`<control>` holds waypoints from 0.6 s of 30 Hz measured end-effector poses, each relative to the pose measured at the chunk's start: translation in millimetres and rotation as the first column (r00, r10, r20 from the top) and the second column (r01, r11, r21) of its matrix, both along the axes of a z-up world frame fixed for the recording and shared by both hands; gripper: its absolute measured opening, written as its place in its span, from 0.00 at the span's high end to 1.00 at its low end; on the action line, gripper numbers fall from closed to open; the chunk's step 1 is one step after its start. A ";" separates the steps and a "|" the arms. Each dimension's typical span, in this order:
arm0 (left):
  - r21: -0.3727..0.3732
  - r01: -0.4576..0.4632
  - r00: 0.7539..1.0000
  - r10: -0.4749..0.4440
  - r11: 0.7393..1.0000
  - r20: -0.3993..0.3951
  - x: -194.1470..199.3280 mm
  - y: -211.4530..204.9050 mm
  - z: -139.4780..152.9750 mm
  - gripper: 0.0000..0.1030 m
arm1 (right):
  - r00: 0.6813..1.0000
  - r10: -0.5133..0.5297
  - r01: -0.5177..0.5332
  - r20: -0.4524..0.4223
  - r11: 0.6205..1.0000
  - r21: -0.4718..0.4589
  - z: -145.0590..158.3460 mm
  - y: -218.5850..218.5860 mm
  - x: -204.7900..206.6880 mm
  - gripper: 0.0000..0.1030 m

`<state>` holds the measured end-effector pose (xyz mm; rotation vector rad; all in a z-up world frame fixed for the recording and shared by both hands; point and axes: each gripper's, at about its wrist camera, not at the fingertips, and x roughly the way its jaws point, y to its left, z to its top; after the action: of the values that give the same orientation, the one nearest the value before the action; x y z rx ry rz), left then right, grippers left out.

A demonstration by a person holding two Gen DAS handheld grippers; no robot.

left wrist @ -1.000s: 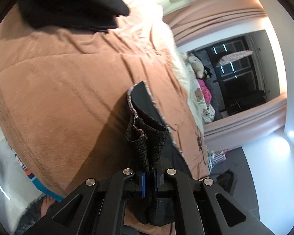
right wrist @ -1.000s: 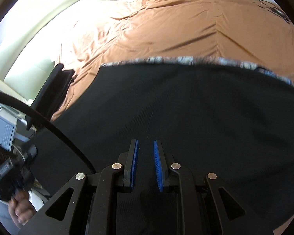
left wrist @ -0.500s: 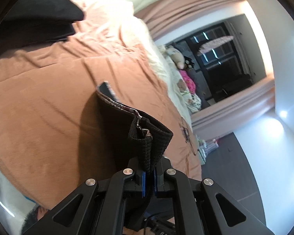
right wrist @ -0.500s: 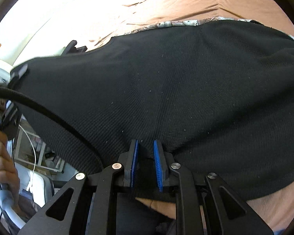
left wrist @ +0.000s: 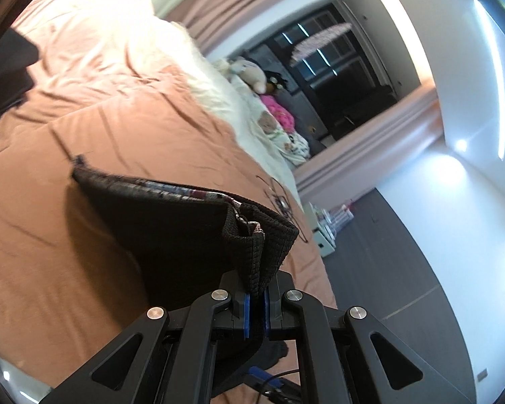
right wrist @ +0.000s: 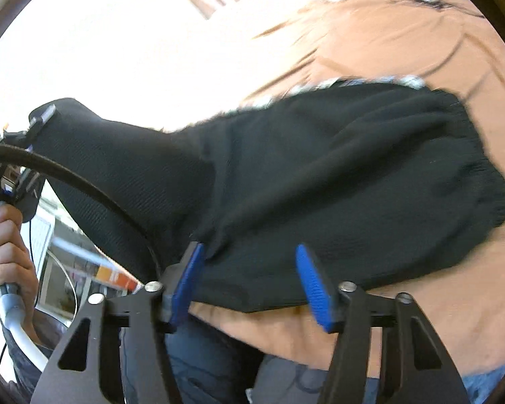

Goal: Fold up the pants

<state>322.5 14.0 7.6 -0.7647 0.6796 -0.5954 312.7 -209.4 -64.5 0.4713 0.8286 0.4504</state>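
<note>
- My left tongs (left wrist: 256,306) pinch the pants (right wrist: 320,181) at one end; their length runs rightward across the bed (left wrist: 124,128).
- My right tongs (right wrist: 252,286) are opening, the near hem apparently loose between the blue pads.

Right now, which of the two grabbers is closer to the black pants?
Left. The left gripper is clamped shut on a bunched corner of the black pants, lifting it. The right gripper is opening, its blue pads spread around the near edge, pressing nothing.
</note>
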 end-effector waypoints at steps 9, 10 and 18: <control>0.039 0.121 0.992 -0.122 0.992 0.013 13.8 -69.1 12.6 0.95 | 0.993 -0.119 0.118 0.011 0.992 0.044 -0.2 -77.7 -19.4 0.41; 0.045 0.135 0.991 -0.136 0.990 0.013 14.5 -77.0 14.1 0.95 | 0.992 -0.129 0.129 0.010 0.990 0.049 -2.6 -81.8 -22.8 0.41; 0.094 0.265 0.964 -0.265 0.960 -0.020 14.4 -146.7 4.4 0.95 | 0.973 -0.232 0.231 -0.008 0.969 0.089 -21.5 -116.3 -63.1 0.41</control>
<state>336.9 -132.7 12.1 -0.5896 0.8188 -0.7982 249.6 -325.7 -86.0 0.6428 0.7426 0.2725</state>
